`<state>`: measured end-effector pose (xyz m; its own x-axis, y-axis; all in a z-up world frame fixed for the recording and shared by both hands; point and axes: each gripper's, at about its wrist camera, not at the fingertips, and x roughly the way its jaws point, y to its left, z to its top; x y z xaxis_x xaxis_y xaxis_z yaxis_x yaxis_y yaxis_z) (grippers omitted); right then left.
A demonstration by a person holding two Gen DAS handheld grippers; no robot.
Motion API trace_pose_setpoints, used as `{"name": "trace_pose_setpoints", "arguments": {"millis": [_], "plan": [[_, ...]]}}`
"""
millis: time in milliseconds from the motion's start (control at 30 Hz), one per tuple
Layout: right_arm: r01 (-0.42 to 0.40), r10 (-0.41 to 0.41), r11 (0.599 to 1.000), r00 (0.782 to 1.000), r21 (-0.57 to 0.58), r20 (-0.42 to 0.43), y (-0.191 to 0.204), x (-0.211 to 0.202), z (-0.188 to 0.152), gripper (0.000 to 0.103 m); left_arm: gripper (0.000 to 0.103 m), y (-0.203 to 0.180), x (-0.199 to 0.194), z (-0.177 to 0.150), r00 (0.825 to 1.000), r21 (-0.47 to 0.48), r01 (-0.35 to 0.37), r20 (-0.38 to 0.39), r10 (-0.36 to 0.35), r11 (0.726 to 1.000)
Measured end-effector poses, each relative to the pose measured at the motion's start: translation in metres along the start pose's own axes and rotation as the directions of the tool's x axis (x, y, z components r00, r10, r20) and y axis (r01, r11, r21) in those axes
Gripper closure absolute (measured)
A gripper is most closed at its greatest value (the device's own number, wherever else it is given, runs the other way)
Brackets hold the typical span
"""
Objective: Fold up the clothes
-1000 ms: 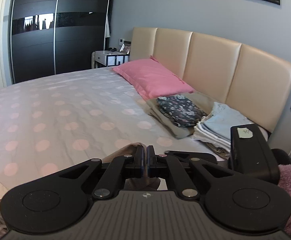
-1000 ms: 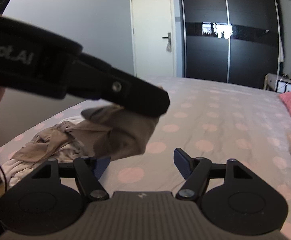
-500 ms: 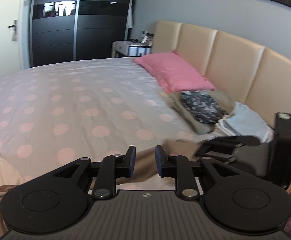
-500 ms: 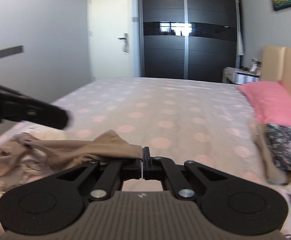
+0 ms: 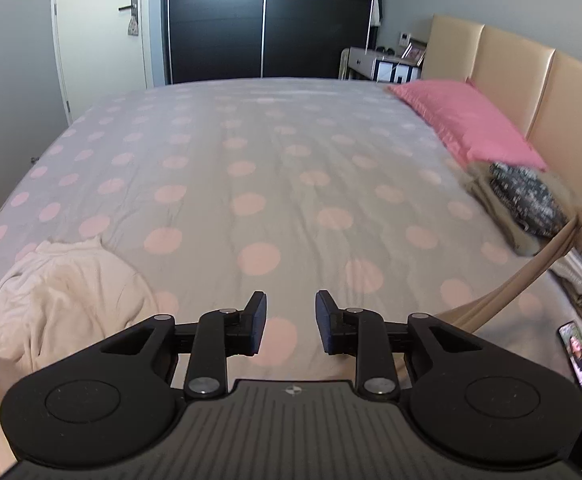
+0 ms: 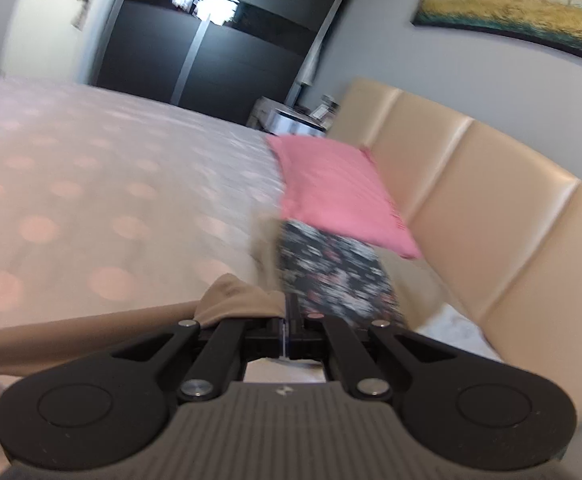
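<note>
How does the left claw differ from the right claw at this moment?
The left claw is opening with nothing between its jaws; the right claw is shut on the beige garment. The left faces the bare dotted bedspread; the right faces the pink pillow. Both are black.

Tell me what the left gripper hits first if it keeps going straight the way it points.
Probably the bare polka-dot duvet: the left gripper, jaws opening and empty, points down at it, with the cream garment off to its side.
</note>
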<state>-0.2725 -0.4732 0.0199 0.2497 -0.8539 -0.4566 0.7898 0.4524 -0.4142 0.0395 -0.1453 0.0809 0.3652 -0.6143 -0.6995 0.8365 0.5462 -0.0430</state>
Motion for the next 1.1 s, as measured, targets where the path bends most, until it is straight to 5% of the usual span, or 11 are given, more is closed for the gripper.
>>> {"name": "trace_pose_setpoints", "arguments": {"millis": [67, 167, 367, 500, 700, 1100], "plan": [[0.008, -0.008, 1.0, 0.998, 0.007, -0.058, -0.01, 0.017, -0.005, 0.103, 0.077, -0.001, 0.009, -0.009, 0.999, 0.031, 0.004, -0.051, -0.002, 1.0], [-0.104, 0.11, 0.993, 0.982, 0.049, -0.154, -0.012, 0.029, -0.018, 0.102, 0.076, -0.008, 0.023, -0.028, 0.992, 0.098, 0.019, -0.129, -0.006, 0.995], [-0.278, 0.276, 0.96, 0.938, 0.024, -0.207, 0.005, 0.016, -0.035, 0.094, 0.064, -0.033, 0.033, -0.074, 0.975, 0.239, 0.073, -0.219, -0.019, 0.968], [-0.399, 0.387, 0.917, 0.898, -0.016, -0.21, 0.023, 0.008, -0.04, 0.076, 0.062, -0.046, 0.041, -0.1, 0.961, 0.298, 0.099, -0.276, -0.014, 0.949], [-0.583, 0.557, 0.807, 0.804, -0.093, -0.21, 0.059, -0.013, -0.041, 0.068, 0.062, -0.058, 0.059, -0.137, 0.935, 0.412, 0.088, -0.347, 0.067, 0.907], [-0.712, 0.669, 0.683, 0.7, -0.165, -0.251, 0.146, 0.004, -0.028, 0.057, 0.062, -0.038, 0.082, -0.181, 0.883, 0.458, 0.046, -0.435, 0.178, 0.888]]}}
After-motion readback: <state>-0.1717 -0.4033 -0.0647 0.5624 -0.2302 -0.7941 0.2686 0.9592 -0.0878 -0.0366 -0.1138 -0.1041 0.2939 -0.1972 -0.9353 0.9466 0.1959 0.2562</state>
